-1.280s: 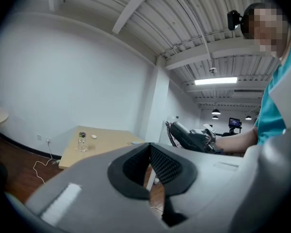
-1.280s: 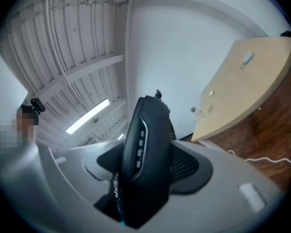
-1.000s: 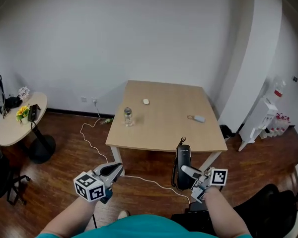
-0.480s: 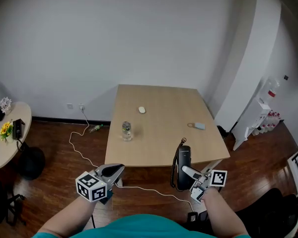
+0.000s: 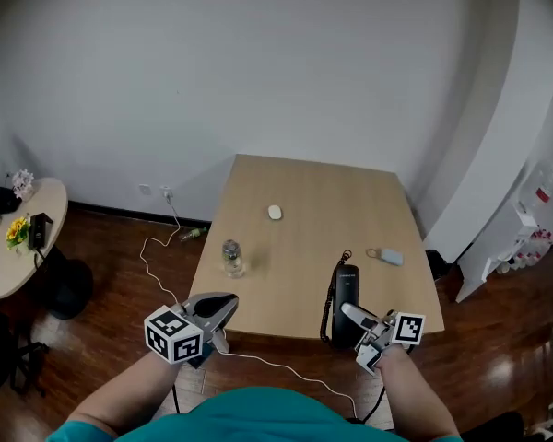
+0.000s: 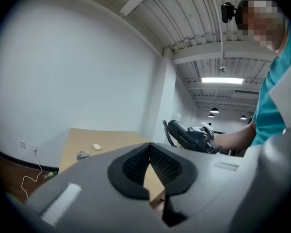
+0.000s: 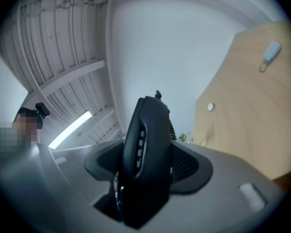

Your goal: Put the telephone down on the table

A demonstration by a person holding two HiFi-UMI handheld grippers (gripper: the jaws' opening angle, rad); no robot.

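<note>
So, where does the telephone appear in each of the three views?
Head view: the telephone is at lower centre-right, held by the right hand-held gripper.
Left gripper view: the telephone is right of centre, beyond this gripper's jaws.
Right gripper view: the telephone is at centre, clamped upright between the jaws.
Shared landmark: the table.

Black corded telephone handset (image 5: 343, 291), held in right gripper (image 5: 352, 315): moved from over the floor to above the near edge of the light wooden table (image 5: 304, 187). Left gripper (image 5: 217, 309): now closer to the table's front corner.
</note>
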